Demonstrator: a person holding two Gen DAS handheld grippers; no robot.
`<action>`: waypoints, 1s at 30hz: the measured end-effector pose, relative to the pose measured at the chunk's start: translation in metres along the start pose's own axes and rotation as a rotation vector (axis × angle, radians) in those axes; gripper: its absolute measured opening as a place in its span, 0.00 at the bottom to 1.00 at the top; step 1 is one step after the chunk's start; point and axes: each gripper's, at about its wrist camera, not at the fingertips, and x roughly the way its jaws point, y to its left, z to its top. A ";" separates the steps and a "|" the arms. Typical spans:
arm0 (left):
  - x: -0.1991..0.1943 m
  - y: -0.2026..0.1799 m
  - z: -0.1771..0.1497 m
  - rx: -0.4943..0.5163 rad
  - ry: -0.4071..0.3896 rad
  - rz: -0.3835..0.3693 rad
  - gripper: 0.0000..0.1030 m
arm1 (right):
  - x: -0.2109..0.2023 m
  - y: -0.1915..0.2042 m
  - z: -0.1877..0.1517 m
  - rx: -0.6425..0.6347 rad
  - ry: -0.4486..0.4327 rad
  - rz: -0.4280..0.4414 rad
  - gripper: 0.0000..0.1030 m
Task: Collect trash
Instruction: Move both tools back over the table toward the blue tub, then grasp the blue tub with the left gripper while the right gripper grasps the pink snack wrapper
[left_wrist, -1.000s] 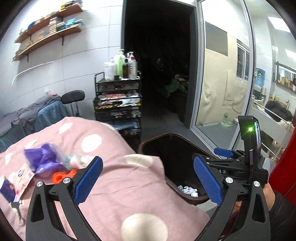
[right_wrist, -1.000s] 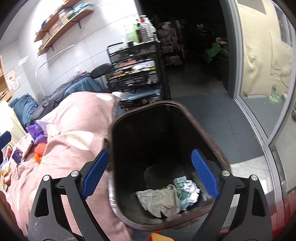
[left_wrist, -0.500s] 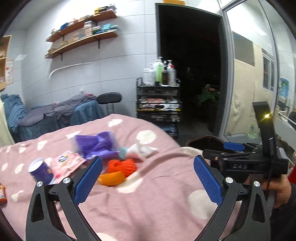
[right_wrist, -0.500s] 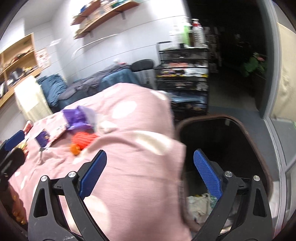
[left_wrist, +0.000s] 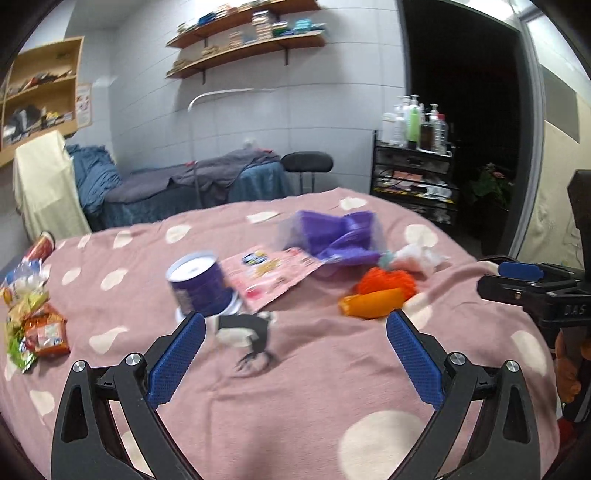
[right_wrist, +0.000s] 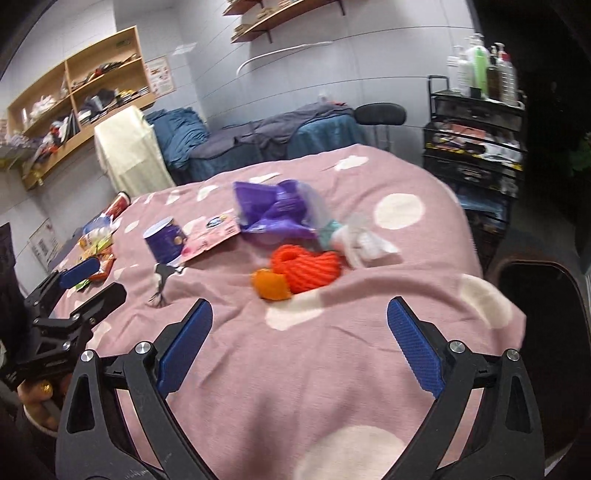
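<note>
Over a pink, white-spotted bedspread (left_wrist: 303, 387), both hand-held grippers hover with jaws spread wide and nothing between them. The left gripper (left_wrist: 295, 354) faces a scatter of litter lying ahead of it: a purple cup (left_wrist: 199, 284) tipped against a pink wrapper (left_wrist: 266, 277), a small black clip-like scrap (left_wrist: 247, 328) just ahead of its left pad (motion blur makes its exact nature hard to tell), and, further right, an orange peel (left_wrist: 369, 302) touching a coil of orange cord (left_wrist: 388, 282). Behind these sit a purple plastic bag (left_wrist: 340, 236) and crumpled white tissue (left_wrist: 417, 254). Snack packets (left_wrist: 37, 332) lie well apart at the bed's left edge.

From the right gripper (right_wrist: 299, 343), the orange peel (right_wrist: 271, 284) and cord (right_wrist: 306, 267) lie almost dead ahead, slightly left of centre, the peel nearer. The dark bin (right_wrist: 535, 295) stands off the bed's right side, beside this gripper.

That geometry likely favours the right hand for the orange pair, the peel's long axis running roughly across the line of approach, while the left gripper (right_wrist: 74, 291) is closer to the cup and packets. All trash visible on the bed remains uncollected.
</note>
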 end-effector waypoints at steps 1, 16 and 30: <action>0.002 0.007 -0.002 -0.016 0.019 0.007 0.95 | 0.005 0.006 0.001 -0.008 0.012 0.012 0.92; 0.071 0.092 0.015 -0.179 0.164 0.082 0.95 | 0.044 0.034 0.006 -0.050 0.103 0.055 0.92; 0.140 0.100 0.034 -0.183 0.228 0.105 0.80 | 0.051 0.025 0.006 -0.025 0.123 0.072 0.92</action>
